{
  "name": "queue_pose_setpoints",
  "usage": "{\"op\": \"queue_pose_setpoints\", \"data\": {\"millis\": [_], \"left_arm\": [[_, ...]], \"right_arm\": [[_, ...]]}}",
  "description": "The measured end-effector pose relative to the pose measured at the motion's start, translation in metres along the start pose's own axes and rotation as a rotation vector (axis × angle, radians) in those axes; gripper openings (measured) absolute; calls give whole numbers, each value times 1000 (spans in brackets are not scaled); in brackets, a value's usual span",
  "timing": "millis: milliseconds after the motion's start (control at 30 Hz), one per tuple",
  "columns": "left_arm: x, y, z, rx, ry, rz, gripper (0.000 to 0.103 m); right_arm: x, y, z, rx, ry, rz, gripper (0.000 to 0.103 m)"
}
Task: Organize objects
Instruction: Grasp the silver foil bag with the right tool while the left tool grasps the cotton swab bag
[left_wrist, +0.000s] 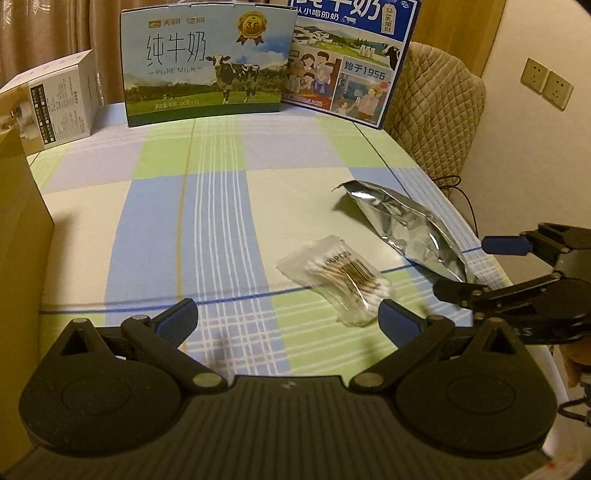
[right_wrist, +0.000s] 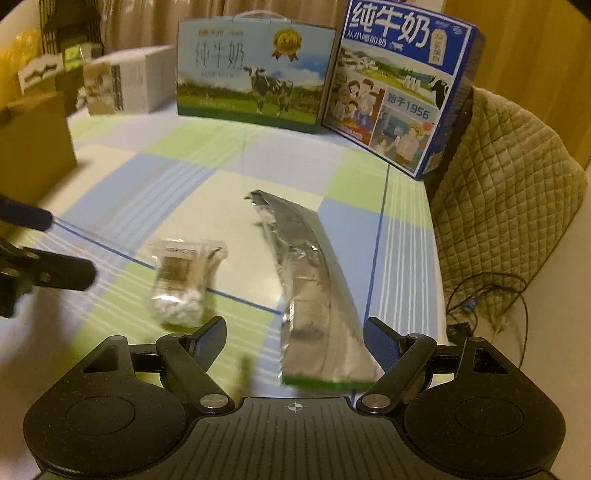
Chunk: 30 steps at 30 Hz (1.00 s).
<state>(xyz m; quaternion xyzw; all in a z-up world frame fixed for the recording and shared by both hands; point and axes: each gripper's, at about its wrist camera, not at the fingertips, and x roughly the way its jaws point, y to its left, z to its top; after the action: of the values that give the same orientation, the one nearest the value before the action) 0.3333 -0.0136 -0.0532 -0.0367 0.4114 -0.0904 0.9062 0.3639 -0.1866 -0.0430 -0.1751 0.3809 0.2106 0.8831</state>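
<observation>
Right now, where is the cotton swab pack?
The swab pack lies flat on the checked cloth, just left of the foil bag, ahead of the open left gripper.

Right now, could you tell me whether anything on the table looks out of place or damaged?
Two things lie loose on the checked cloth, while the boxes stand along the back. The foil pouch is crumpled and lies askew near the right edge. The swab packet lies skewed beside it. Nothing looks spilled.
</observation>
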Motion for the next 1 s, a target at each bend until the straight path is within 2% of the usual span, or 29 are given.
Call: {"op": "queue_pose_setpoints", "data": {"millis": [67,200,233,300,400,533,700,800,867,933,1000], "left_arm": [[4,2,2,-6,3,3,102],[11,6,3,-23,21,-1,102],[12,7,2,-22,24,-5,102],[11,9,2,-24,25,-7,102],[11,14,3,-39,25,-5,102],[11,20,3,-47,29,5,102],[11,21,4,-45,39,-3,102],[14,22,1,-46,53,-7,102],[17,23,0,-53,65,-14,102],[20,20,-2,-56,79,-29,102],[24,18,-4,-60,90,-43,102]], "right_arm": [[11,-2,3,-10,16,-24,77],[34,0,7,-73,56,-74,62],[39,1,7,-84,65,-81,61],[47,1,7,-99,78,-85,51],[50,1,12,-83,91,-87,46],[41,2,17,-5,111,18,44],[31,15,16,11,144,155,44],[24,24,11,29,168,263,44],[20,23,9,85,183,350,44],[16,19,7,127,177,360,43],[14,20,7,111,173,290,43]]}}
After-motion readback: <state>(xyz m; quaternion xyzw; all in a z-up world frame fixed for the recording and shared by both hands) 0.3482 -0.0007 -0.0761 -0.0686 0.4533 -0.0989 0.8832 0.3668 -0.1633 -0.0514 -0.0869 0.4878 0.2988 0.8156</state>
